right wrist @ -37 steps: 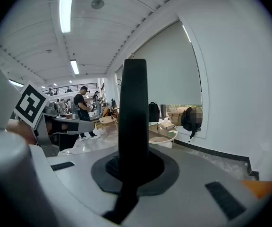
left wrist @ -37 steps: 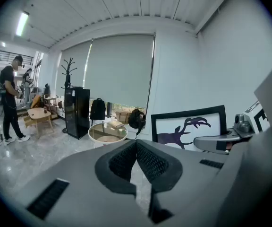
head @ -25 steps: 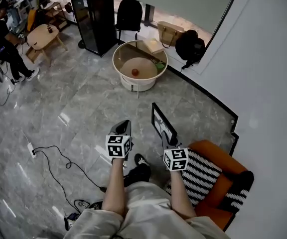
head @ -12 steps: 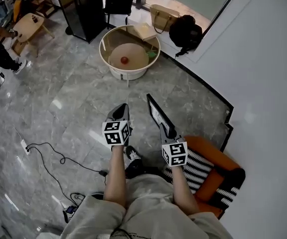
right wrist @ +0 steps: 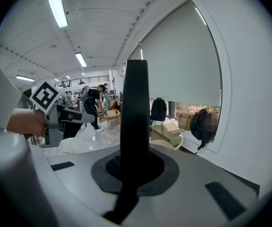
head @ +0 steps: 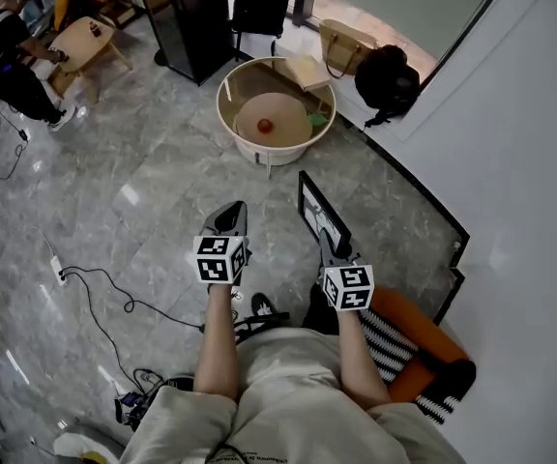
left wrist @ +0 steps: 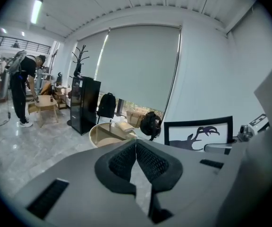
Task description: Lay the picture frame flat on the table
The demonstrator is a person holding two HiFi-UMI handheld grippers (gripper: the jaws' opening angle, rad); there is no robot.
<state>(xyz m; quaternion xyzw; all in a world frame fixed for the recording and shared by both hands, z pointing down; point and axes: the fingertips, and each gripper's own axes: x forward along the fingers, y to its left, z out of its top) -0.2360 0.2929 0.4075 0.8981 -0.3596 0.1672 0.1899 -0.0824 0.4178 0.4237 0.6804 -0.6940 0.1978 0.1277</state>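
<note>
Head view: the right tool point(head: 325, 243) holds the frame point(head: 315, 213) upright above the floor, well short of the round bench point(head: 222, 104), with the left tool point(head: 230, 213) alongside. Left gripper view: jaws pressed together, nothing between them. Right gripper view: jaws clenched on the frame's edge.

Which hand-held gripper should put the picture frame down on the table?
Right. The right hand-held gripper clamps the picture frame by its edge; the left hand-held gripper is shut and empty.
</note>
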